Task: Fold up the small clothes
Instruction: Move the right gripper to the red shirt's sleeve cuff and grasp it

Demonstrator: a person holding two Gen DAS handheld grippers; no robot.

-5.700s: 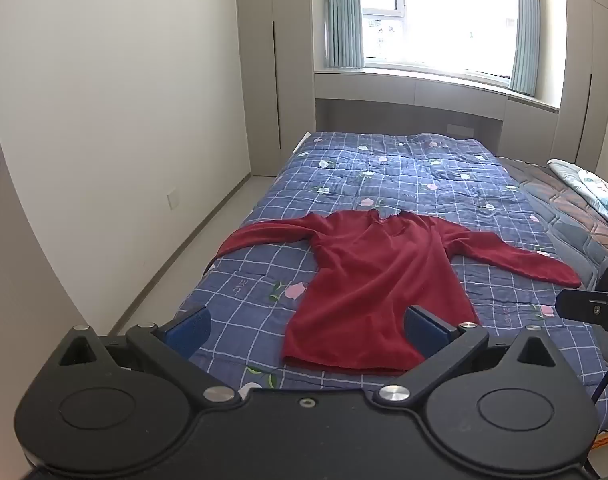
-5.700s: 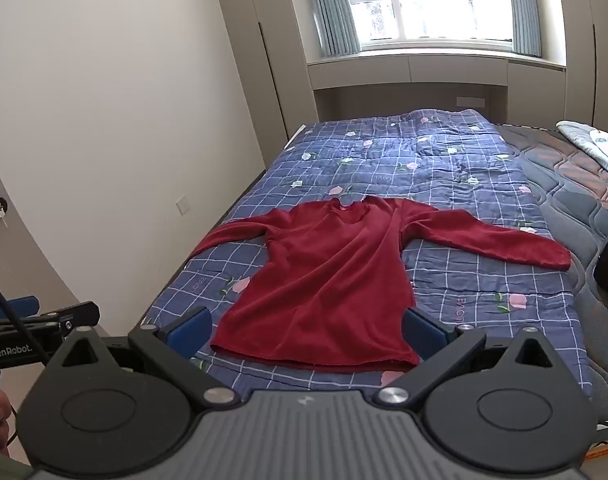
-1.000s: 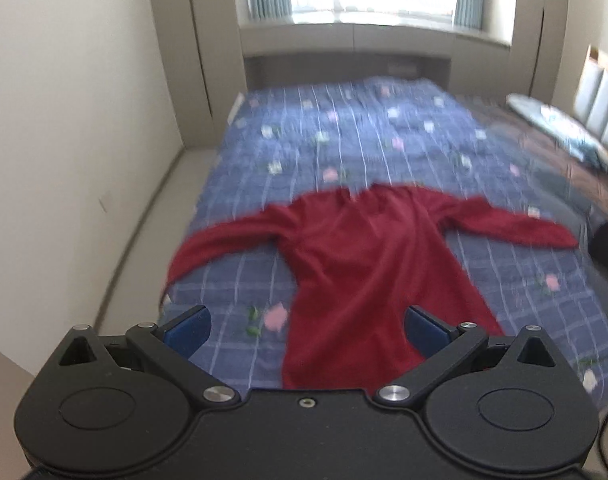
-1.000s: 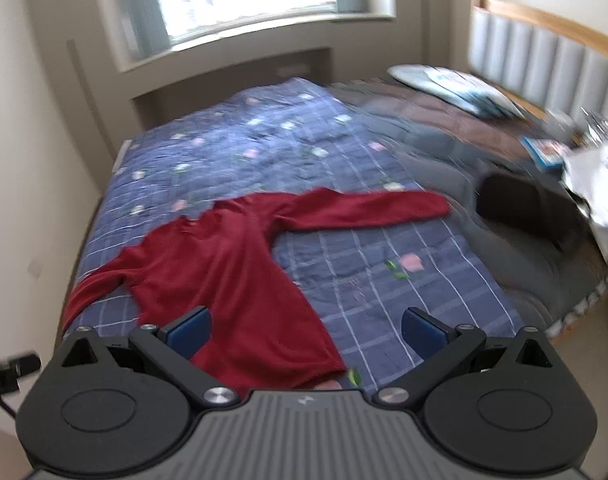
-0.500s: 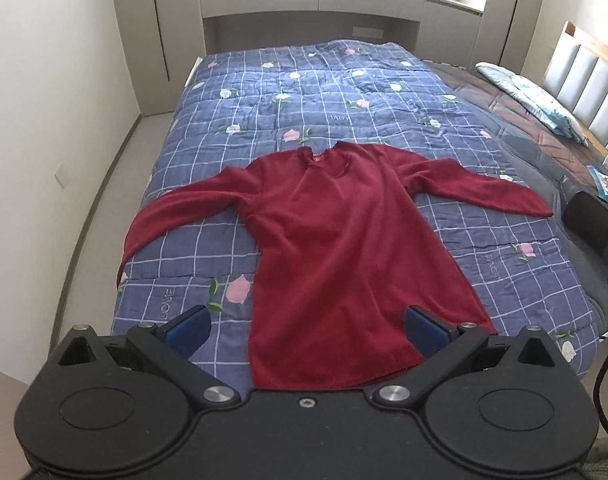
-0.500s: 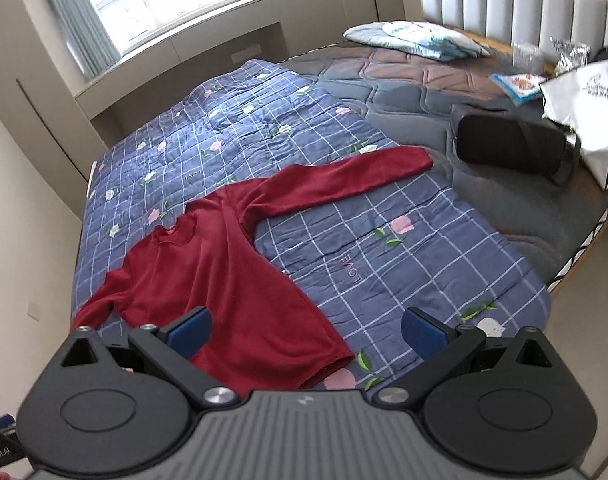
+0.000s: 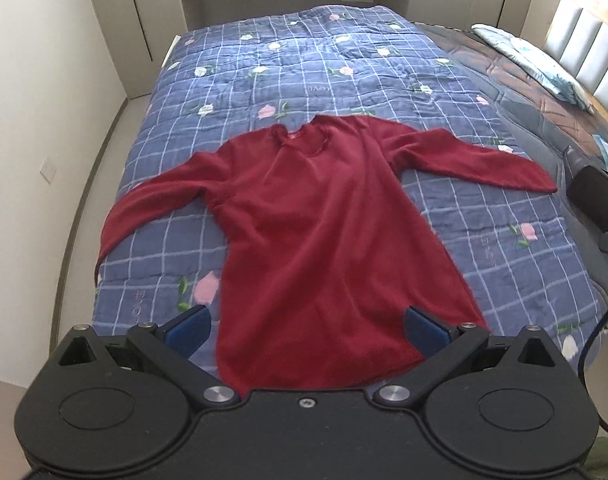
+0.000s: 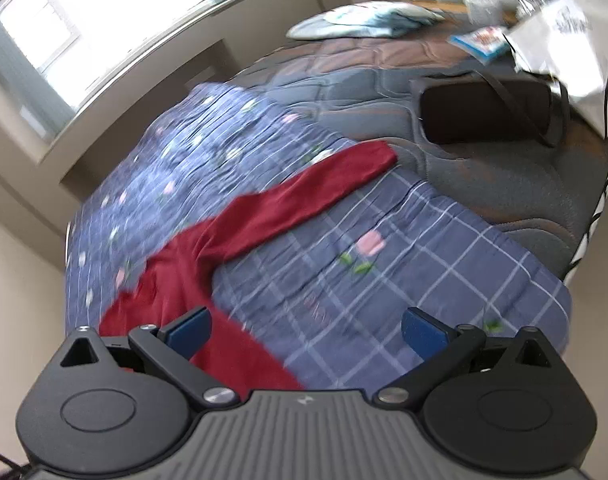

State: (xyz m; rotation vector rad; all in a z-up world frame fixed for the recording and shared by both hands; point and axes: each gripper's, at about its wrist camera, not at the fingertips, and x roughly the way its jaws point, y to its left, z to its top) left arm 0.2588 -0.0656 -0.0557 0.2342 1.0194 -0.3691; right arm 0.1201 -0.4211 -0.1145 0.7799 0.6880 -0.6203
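A red long-sleeved top [image 7: 328,232] lies flat, front up, on a blue checked quilt [image 7: 304,60], both sleeves spread out and the hem toward me. My left gripper [image 7: 306,328] is open and empty, held above the hem. My right gripper [image 8: 306,330] is open and empty, held above the quilt's near right part, with the top's right sleeve [image 8: 304,200] stretching away ahead of it. The right wrist view is blurred.
A black bag [image 8: 488,110] sits on the grey mattress right of the quilt, with a white bag [image 8: 572,48] and a pillow [image 8: 364,20] beyond. The headboard [image 7: 592,44] runs along the right. A wall [image 7: 43,80] and floor strip lie left of the bed.
Both grippers have moved closer to the bed and lower. The right gripper has swung right toward the right sleeve. The top has not moved.
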